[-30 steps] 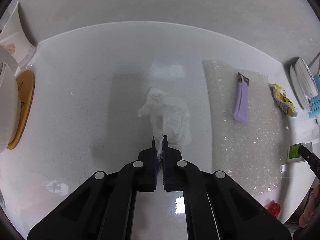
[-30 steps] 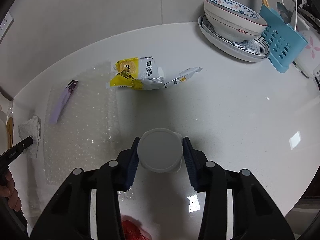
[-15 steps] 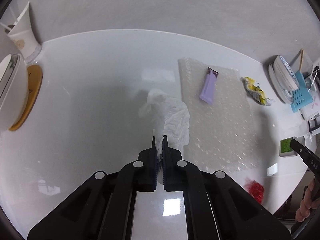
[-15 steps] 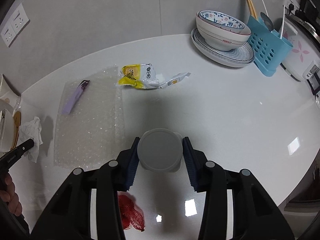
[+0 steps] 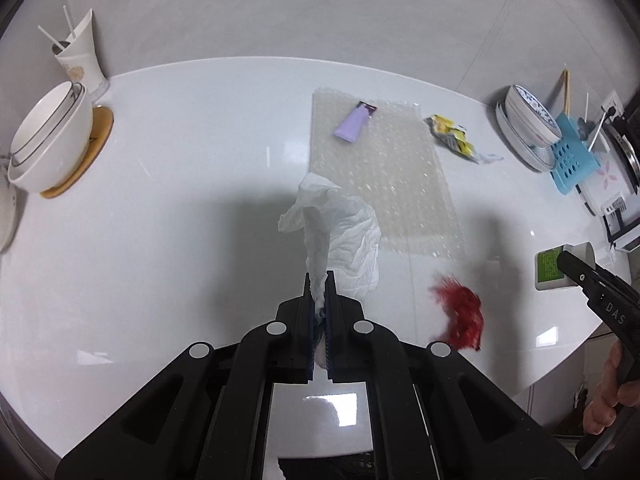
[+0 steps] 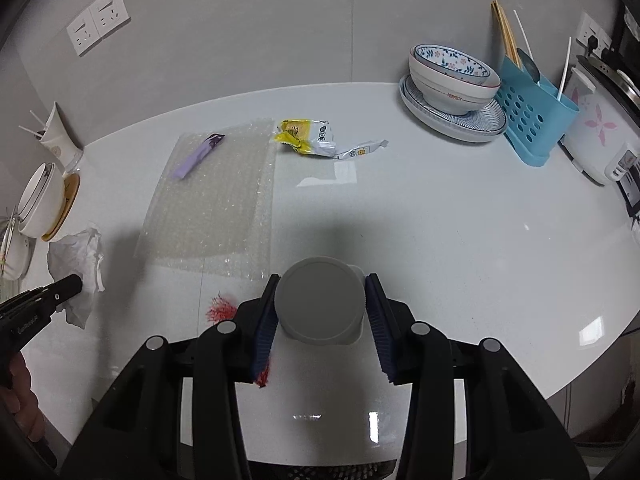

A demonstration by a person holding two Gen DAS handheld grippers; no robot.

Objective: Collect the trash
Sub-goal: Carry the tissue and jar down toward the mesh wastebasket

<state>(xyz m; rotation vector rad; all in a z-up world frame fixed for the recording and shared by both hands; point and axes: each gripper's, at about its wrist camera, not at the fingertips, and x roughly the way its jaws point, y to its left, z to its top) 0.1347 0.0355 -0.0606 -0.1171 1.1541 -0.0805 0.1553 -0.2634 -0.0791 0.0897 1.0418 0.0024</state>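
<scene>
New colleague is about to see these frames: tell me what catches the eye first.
The crumpled white tissue dangling from the shut left gripper above the table, and the grey round container clamped in the right gripper. Next, the red mesh scrap near the front edge, beside the bubble wrap.

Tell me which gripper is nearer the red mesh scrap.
Right. The right gripper, holding the grey-lidded container, hangs just beside the red mesh scrap; the left gripper is farther off.

Tube (image 6: 199,155) on bubble wrap (image 6: 216,204), wrapper (image 6: 306,137) just right, bowl (image 6: 454,76) on plate (image 6: 456,120)
</scene>
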